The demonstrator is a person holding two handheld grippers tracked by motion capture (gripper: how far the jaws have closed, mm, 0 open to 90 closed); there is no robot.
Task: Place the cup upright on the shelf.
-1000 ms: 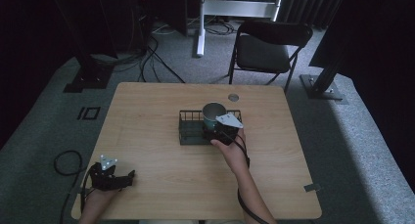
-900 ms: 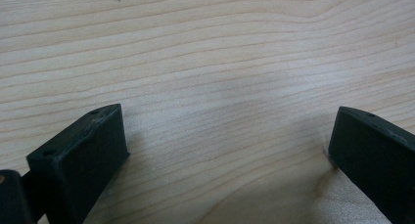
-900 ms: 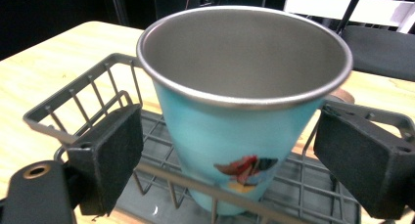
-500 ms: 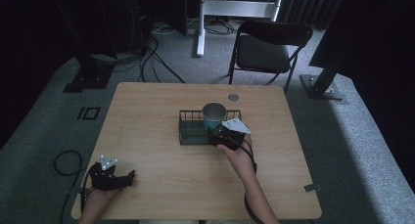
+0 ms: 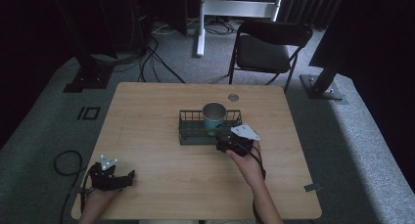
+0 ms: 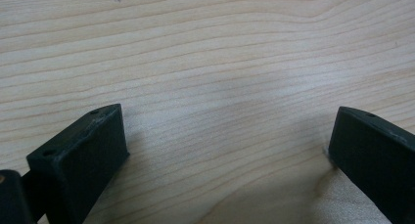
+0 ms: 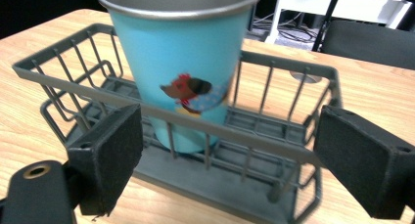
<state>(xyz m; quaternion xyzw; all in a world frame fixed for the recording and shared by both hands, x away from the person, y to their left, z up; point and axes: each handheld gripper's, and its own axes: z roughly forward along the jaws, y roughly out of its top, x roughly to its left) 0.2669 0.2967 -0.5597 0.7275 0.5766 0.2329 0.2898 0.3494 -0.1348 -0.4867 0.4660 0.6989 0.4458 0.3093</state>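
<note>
- High view: the teal cup [image 5: 214, 115] stands upright inside the wire basket [image 5: 188, 135] near the middle of the wooden table [image 5: 147, 111]. The right gripper [image 5: 226, 140] sits just at the basket's near rim, empty, so I judge the placing done and only withdrawal left. The left gripper [image 5: 128, 177] rests at the near left corner. A folding chair [image 5: 266, 50], cables and grey carpet lie beyond.
- Left gripper view: jaws spread wide over bare wood grain, holding nothing.
- Right gripper view: jaws spread apart, nothing between them; the cup [image 7: 183, 67] stands in the basket [image 7: 73, 82] just ahead.
</note>
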